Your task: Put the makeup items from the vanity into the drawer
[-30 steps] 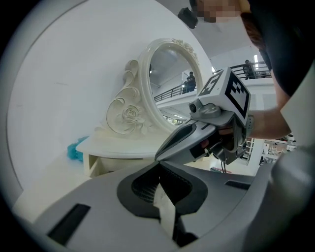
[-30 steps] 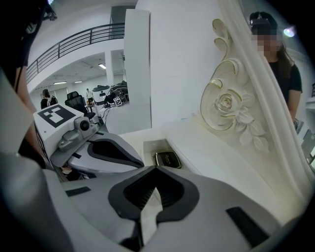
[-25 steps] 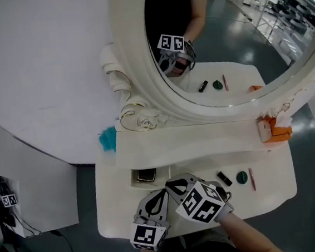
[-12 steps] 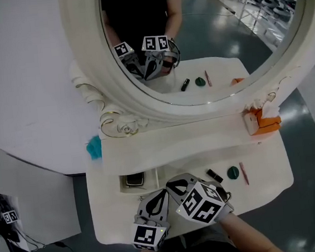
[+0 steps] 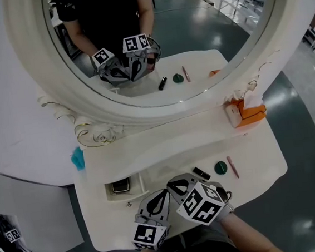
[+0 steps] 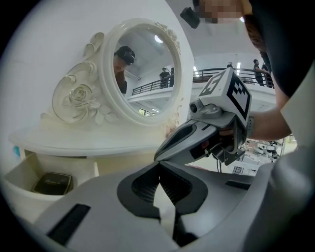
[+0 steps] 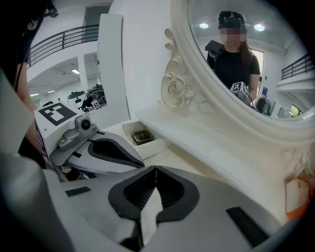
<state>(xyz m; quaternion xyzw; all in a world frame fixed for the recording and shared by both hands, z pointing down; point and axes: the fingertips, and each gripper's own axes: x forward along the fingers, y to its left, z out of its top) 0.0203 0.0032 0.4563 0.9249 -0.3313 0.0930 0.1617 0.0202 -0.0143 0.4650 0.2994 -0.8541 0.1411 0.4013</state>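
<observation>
Makeup items are now showing further left in the head view than a second earlier, the whole vanity sliding across the picture while both tools are staying low in its middle. Those items, a short black lipstick tube (image 5: 201,173), a round dark green compact (image 5: 220,167) and a thin pink pencil (image 5: 232,167), are lying loose in a row on the white worktop (image 5: 260,169). They are sitting to the right of the small open white drawer (image 5: 134,181), which is already holding a dark square case (image 5: 121,186). The right tool (image 5: 176,183) is hanging just short of the black tube with its jaws pressed together and nothing between them. The left tool (image 5: 158,194) beside it is likewise closed and empty, nearer the drawer. Judging from this, the pick is only starting. The right tool needs opening before coming down, and gripping the tube across its short width looks safest, since a round tube nudged end-on is likely to roll. The left tool is better kept clear of the drawer mouth. No brand, label or readable writing is showing on the items, the case or the orange tissue box (image 5: 247,114); the cubes are carrying only black-and-white square markers.
</observation>
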